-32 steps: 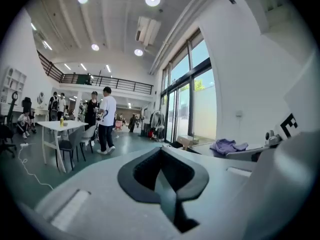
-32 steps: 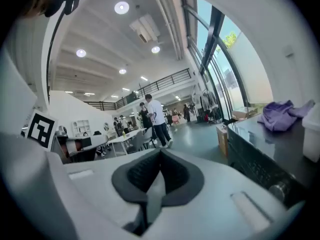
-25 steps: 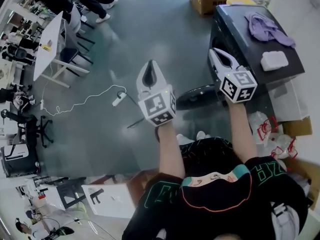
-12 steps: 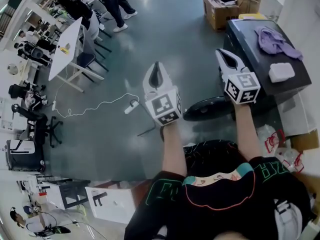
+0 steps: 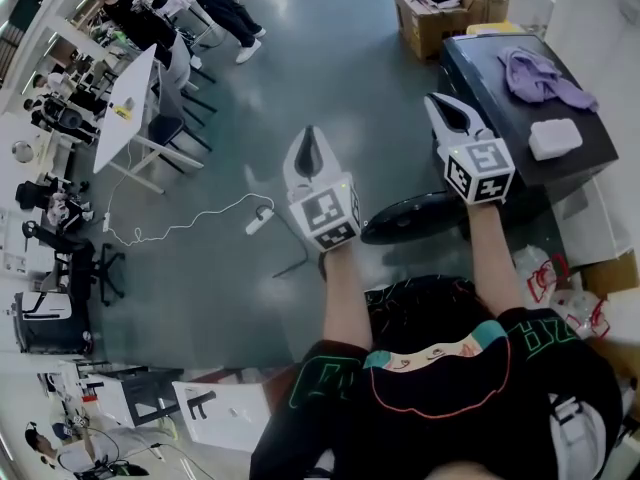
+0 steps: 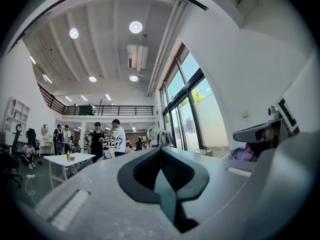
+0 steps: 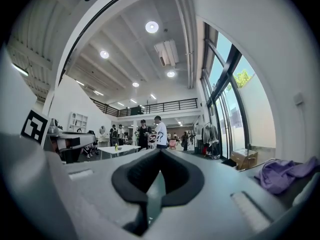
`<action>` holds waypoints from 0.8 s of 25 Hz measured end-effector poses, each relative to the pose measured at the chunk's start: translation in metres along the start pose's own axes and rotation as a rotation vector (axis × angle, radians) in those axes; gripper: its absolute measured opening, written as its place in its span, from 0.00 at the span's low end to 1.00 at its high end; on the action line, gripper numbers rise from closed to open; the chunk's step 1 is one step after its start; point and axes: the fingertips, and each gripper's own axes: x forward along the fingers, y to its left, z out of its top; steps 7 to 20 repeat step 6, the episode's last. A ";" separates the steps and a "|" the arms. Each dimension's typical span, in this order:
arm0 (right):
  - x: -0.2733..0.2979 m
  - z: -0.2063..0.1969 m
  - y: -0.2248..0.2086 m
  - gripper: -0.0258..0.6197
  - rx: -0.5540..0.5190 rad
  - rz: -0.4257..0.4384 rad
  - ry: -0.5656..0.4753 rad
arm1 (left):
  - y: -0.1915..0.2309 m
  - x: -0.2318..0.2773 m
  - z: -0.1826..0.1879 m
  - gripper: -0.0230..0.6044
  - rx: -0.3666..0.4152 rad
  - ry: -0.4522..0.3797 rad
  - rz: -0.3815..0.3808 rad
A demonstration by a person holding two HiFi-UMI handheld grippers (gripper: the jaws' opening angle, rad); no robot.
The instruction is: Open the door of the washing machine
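The dark washing machine (image 5: 495, 83) stands at the right of the head view. Its round dark door (image 5: 410, 218) hangs swung out low at the front, below my right forearm. My left gripper (image 5: 308, 136) is shut and empty, held in the air over the floor to the left of the machine. My right gripper (image 5: 438, 104) is also shut and empty, hovering by the machine's front left corner. Both point level into the room, touching nothing. In the left gripper view (image 6: 161, 151) and the right gripper view (image 7: 160, 154) the jaws meet with nothing between them.
A purple cloth (image 5: 540, 73) and a white pack (image 5: 555, 138) lie on the machine's top. Cardboard boxes (image 5: 440, 8) stand behind it. A white power strip (image 5: 259, 220) with its cable lies on the grey floor. Tables, chairs and people (image 5: 225, 8) are at the left.
Both grippers have lifted a little and stayed shut. The right one has rolled slightly. The head view has shifted, showing more of the room at the left.
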 end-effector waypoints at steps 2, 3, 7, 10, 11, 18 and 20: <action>0.001 0.000 -0.001 0.04 -0.019 0.000 0.002 | 0.000 0.002 -0.001 0.05 -0.005 0.003 0.003; 0.001 -0.001 -0.003 0.04 -0.024 0.001 0.002 | -0.002 0.003 -0.002 0.05 -0.006 0.004 0.003; 0.001 -0.002 -0.010 0.04 -0.035 0.003 0.000 | -0.007 0.007 -0.006 0.05 -0.005 0.007 0.000; 0.001 -0.002 -0.010 0.04 -0.035 0.003 0.000 | -0.007 0.007 -0.006 0.05 -0.005 0.007 0.000; 0.001 -0.002 -0.010 0.04 -0.035 0.003 0.000 | -0.007 0.007 -0.006 0.05 -0.005 0.007 0.000; 0.001 -0.002 -0.010 0.04 -0.035 0.003 0.000 | -0.007 0.007 -0.006 0.05 -0.005 0.007 0.000; 0.001 -0.002 -0.010 0.04 -0.035 0.003 0.000 | -0.007 0.007 -0.006 0.05 -0.005 0.007 0.000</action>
